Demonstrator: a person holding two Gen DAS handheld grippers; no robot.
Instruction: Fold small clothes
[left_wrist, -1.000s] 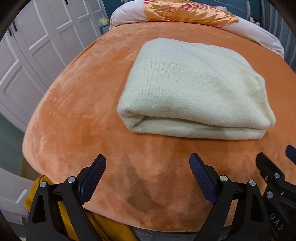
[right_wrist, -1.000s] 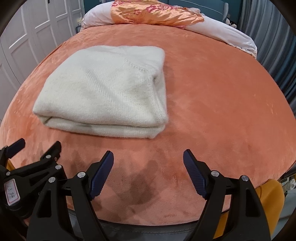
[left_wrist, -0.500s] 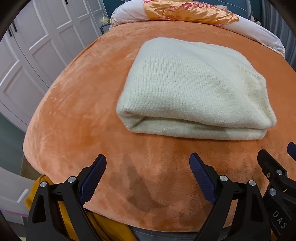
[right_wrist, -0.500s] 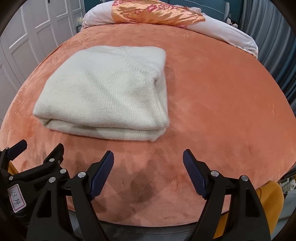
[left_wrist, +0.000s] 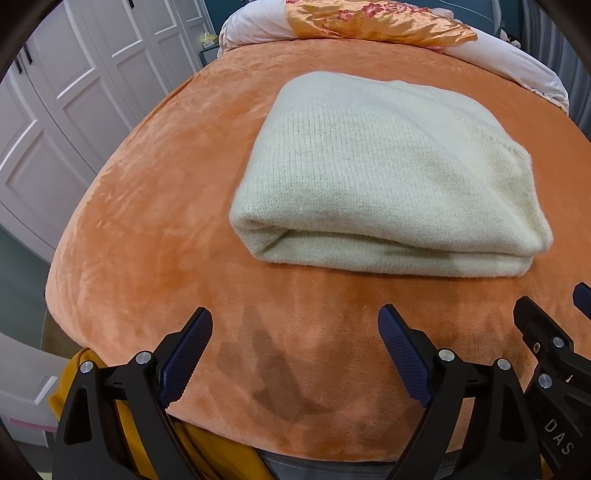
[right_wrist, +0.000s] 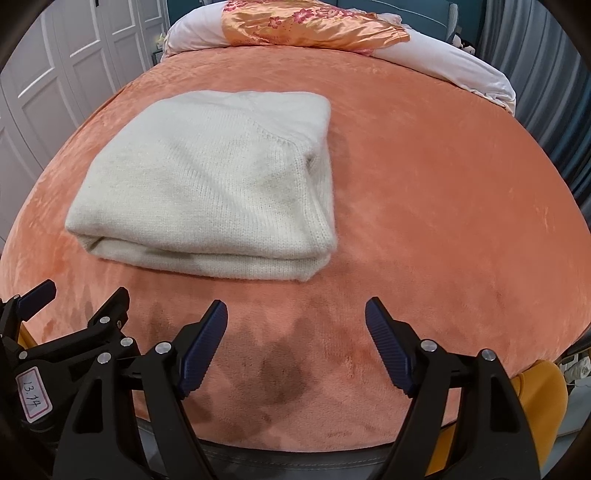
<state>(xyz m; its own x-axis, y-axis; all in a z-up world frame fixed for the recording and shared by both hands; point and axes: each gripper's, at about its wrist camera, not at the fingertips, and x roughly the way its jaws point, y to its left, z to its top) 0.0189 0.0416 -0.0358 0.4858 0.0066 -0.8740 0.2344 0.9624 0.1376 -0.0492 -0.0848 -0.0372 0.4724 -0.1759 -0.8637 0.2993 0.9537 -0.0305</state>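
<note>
Item 1, nearest: left claw (left_wrist: 295, 332), fingers spreading wide, gripping nothing, hovering over the near edge of the bed at 6 o'clock in its own view. The right claw's black frame is intruding at 4 o'clock there.

Item 2: right claw (right_wrist: 295, 321), likewise standing wide and carrying nothing, at 6 o'clock in its view; the left claw's frame, bearing a handwritten label (right_wrist: 34, 393), is showing at 8 o'clock.

Item 3: orange plush bedcover (left_wrist: 147, 221), lying under both claws, with their shadows falling on it just ahead of the fingers.

Item 4: cream knit sweater (left_wrist: 388, 177), resting on the bedcover as a compact rectangular bundle, well apart from both claws, toward 1 o'clock in the left view and 11 o'clock in the right (right_wrist: 214, 177).

Item 5, farthest: floral satin pillow (right_wrist: 310, 26) at 12 o'clock.

Progress: folding is appearing complete; layers are stacking evenly, nothing trailing. No further garment is showing.

View differences: the left view is showing the bundle's rounded left fold and white wardrobe doors (left_wrist: 74, 110); the right is showing the right edge, a raised knit seam and the open bed beyond.
</note>
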